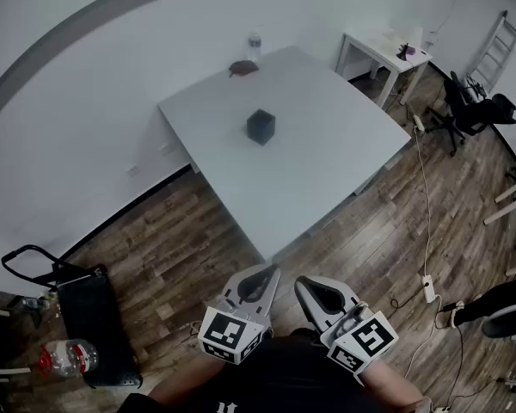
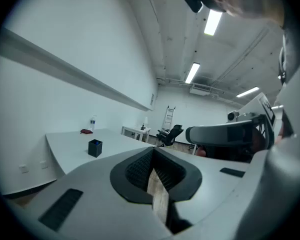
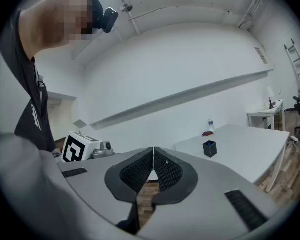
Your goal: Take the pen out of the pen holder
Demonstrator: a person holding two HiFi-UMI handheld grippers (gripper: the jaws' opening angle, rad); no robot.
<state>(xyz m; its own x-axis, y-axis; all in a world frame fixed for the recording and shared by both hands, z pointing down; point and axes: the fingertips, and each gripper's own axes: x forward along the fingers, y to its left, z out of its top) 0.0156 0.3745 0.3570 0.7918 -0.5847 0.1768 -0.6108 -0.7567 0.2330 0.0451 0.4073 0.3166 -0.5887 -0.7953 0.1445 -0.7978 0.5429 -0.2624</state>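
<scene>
Room with a wood-plank floor (image 1: 198, 231) and white walls; one large white table (image 1: 327, 170) stands ahead, far from the person. Task object: one black pen holder (image 1: 261, 126) stands upright near the table's middle, well apart from both grippers. A blue speck at its mouth is probably the pen; how many pens it holds cannot be told. At the table's far edge: one clear bottle (image 1: 254, 45) and one dark red object (image 1: 243, 68). A second bottle (image 1: 69, 356) is on the floor at near left, beside one black cart (image 1: 90, 312). Left gripper (image 1: 265, 275) and right gripper (image 1: 306, 284), two in all, are held near the body, jaws pressed together and empty. Step in hand, by judgement: the approach. The next move calls for reaching the table and spreading one gripper's jaws over the holder.
</scene>
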